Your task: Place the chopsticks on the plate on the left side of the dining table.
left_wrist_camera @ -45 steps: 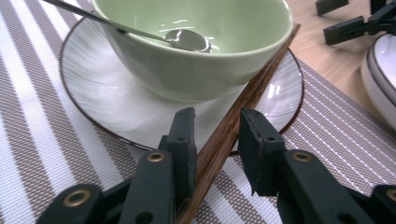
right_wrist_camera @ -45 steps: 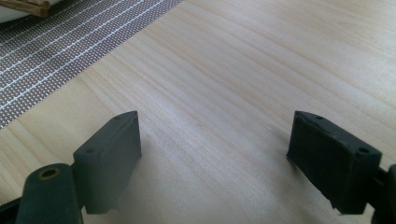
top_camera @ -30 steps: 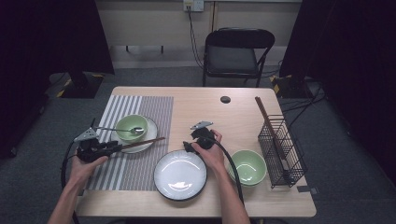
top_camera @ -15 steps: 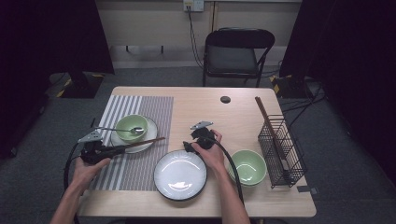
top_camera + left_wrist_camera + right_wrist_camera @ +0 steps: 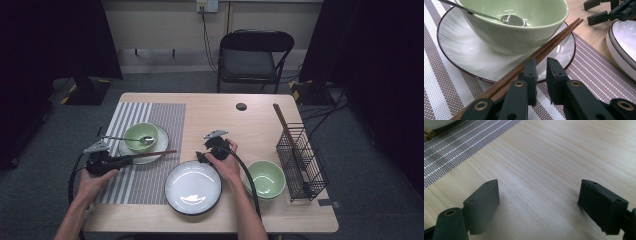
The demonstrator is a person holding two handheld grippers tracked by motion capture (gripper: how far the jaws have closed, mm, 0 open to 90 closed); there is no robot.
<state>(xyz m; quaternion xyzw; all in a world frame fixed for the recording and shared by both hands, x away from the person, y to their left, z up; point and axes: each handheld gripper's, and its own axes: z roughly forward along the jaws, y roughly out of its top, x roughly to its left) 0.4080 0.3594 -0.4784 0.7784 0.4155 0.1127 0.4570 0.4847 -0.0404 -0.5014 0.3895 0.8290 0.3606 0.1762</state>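
Wooden chopsticks (image 5: 554, 41) look placed on the saucer (image 5: 456, 57), outside your left gripper (image 5: 541, 62), whose near-closed jaws just eased apart, empty. Your right gripper (image 5: 539, 185) gapes, empty. 1 green bowl (image 5: 265, 179) probably remains.

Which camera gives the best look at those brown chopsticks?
The left gripper view: the chopsticks run close up across the saucer's rim. The high view shows them small and thin. The right gripper view catches just their tips at a corner.

The high view looks forward and down from above the person's side of the desk (image 5: 215, 107). The left gripper view sits low, close behind the chopsticks (image 5: 541, 50) leaning on a saucer (image 5: 456, 47). The right gripper view skims bare wood, sharing the striped placemat (image 5: 456, 142).
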